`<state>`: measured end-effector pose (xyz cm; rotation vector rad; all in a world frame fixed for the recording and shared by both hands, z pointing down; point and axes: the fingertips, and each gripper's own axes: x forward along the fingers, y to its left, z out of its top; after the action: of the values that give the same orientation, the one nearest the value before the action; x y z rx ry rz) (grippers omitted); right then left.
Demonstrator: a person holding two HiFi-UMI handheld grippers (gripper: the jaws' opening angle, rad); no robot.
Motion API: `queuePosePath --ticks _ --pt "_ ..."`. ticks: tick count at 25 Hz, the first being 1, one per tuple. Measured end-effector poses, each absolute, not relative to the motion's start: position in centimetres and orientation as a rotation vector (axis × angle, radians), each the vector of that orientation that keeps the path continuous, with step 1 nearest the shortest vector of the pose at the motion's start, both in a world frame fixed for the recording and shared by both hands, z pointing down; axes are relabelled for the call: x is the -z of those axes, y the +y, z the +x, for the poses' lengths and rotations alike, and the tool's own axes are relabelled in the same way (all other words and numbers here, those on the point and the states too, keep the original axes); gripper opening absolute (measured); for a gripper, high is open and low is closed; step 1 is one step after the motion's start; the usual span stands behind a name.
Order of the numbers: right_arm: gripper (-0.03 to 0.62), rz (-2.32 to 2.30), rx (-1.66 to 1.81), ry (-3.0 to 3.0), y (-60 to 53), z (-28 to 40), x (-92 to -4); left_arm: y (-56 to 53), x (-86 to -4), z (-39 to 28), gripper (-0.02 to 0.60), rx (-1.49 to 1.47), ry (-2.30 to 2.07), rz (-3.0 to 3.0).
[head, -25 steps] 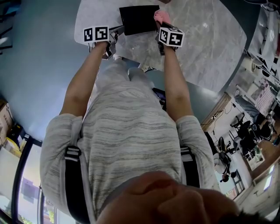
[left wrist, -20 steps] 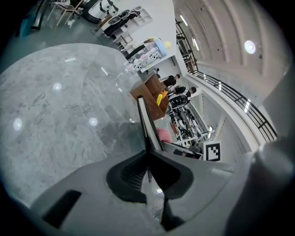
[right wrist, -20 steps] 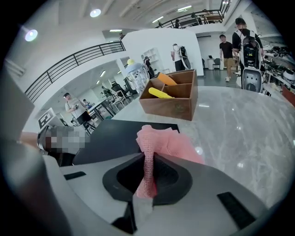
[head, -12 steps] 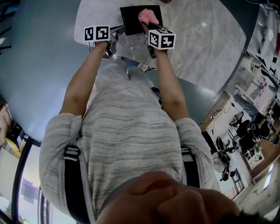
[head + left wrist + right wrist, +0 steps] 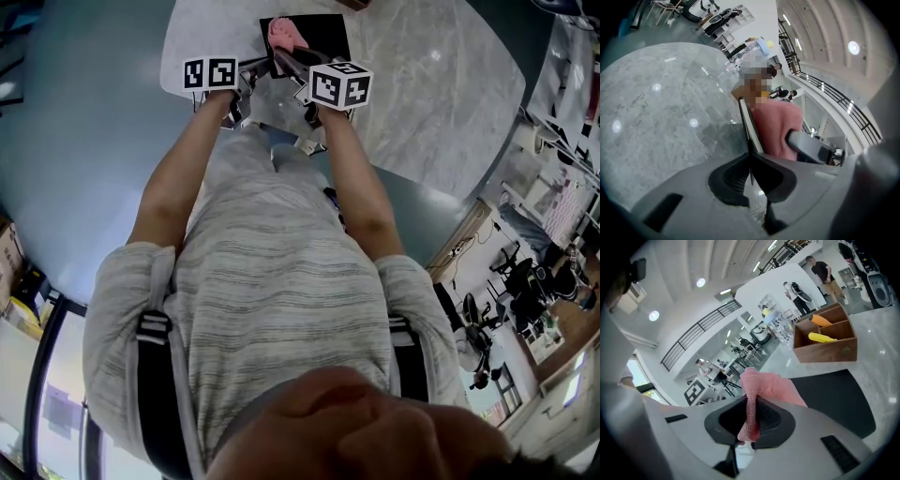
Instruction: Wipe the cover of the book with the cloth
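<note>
The black book (image 5: 314,36) lies on the marble table (image 5: 441,84). In the left gripper view the book (image 5: 746,125) is seen edge-on, and my left gripper (image 5: 751,161) is shut on its near left edge. In the head view the left gripper (image 5: 261,64) sits at the book's left corner. My right gripper (image 5: 751,420) is shut on the pink cloth (image 5: 761,387), which rests bunched on the black cover (image 5: 834,399). From above, the cloth (image 5: 286,32) sits over the book's left part, with the right gripper (image 5: 283,52) just behind it.
A wooden box (image 5: 825,336) holding a yellow and an orange item stands on the table beyond the book. People stand far off in the hall (image 5: 820,273). The table's front edge (image 5: 281,127) runs close to the person's body.
The right gripper has carried the pink cloth leftward across the cover, from the book's right edge to its left part. The left gripper has stayed on the book's edge.
</note>
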<state>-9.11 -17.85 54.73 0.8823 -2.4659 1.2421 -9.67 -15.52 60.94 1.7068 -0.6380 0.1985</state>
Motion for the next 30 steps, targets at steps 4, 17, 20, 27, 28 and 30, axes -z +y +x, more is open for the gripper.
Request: queuePosePath --ticks 4,17,20,27,28,30 --pt "0.035 0.856 -0.999 -2.548 -19.3 -10.3 -51.7 -15.7 -60.6 -9.8 0.029 -0.195 -0.639 1.707" --pt "0.035 0.902 -0.812 -2.333 -22.4 -6.6 -58.9 -15.7 -60.8 -9.7 0.029 -0.209 -0.628 1.716" --pt "0.035 0.963 -0.846 -2.282 -23.5 -4.0 -60.4 -15.8 -60.9 -9.7 0.029 -0.217 -0.629 1.72" --pt "0.035 1.114 -0.899 -2.126 -25.4 2.2 -63.4 -15.7 -60.9 -9.7 0.029 -0.227 -0.636 1.726" --pt "0.035 1.135 -0.916 -2.104 -25.6 3.1 -63.7 -15.7 -60.8 -9.6 0.029 -0.226 -0.637 1.725" --pt "0.035 1.165 -0.944 -2.069 -25.6 4.4 -64.0 -15.7 -60.7 -9.7 0.03 -0.223 -0.64 1.723"
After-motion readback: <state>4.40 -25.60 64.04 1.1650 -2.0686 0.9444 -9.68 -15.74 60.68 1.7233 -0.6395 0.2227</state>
